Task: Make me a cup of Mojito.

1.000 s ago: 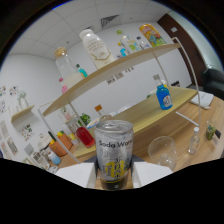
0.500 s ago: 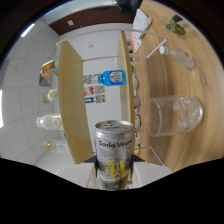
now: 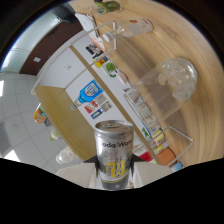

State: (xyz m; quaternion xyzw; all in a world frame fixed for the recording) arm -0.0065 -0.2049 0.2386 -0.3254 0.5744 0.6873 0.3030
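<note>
While the whole scene appears rotated well past sideways, the gripper [image 3: 114,167] clamps a silver soda water can with yellow lettering [image 3: 114,152] between both fingers. At two o'clock beyond the can, a clear plastic cup holding ice [image 3: 167,85] shows against the pale wooden table [image 3: 200,45]. A blue-labelled bottle [image 3: 90,92] sits at eleven o'clock.

Silver soda-water can [image 3: 114,155], tipped toward glass [image 3: 172,85]

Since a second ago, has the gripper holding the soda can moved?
Yes. The gripper, shut on the soda can, has rolled over sideways: the wooden shelf, level before, now runs steeply, and the glass sits above the can.
</note>
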